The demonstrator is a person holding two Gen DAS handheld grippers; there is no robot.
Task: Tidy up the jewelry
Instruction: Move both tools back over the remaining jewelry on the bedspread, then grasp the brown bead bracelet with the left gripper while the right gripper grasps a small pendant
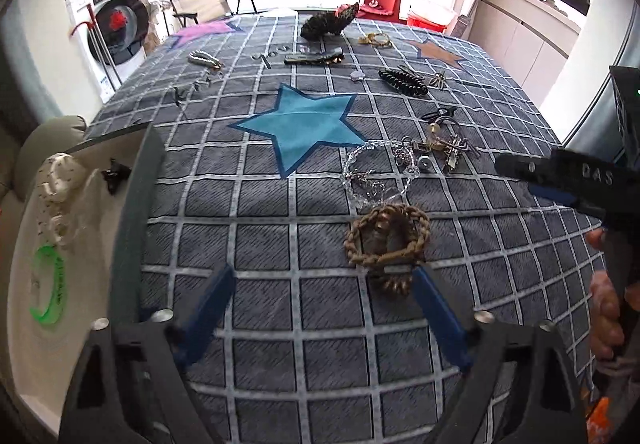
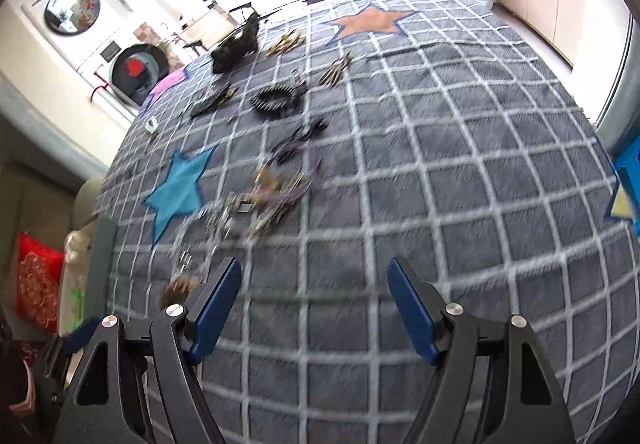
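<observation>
Jewelry and hair pieces lie scattered on a grey checked cloth (image 1: pixel 280 228). In the left wrist view my left gripper (image 1: pixel 324 270) is open, low over the cloth. Its right fingertip (image 1: pixel 420 270) reaches a brown braided bracelet (image 1: pixel 386 236) and a golden coil tie (image 1: pixel 394 284); nothing sits between the pads. Beyond lie a clear bead bracelet (image 1: pixel 372 172) and a pile of metal charms (image 1: pixel 436 152). One finger (image 1: pixel 520 166) of the right gripper enters from the right. In the right wrist view my right gripper (image 2: pixel 315 264) is open over bare cloth, with the blurred braided bracelet (image 2: pixel 180 288) to its left.
A white tray with a grey rim (image 1: pixel 136 204) stands at the left, holding a green bangle (image 1: pixel 48 284), a small black clip (image 1: pixel 114 174) and a white piece. Farther back lie a black comb clip (image 1: pixel 400 82), a long dark clip (image 1: pixel 316 56) and a lace item (image 1: pixel 332 22).
</observation>
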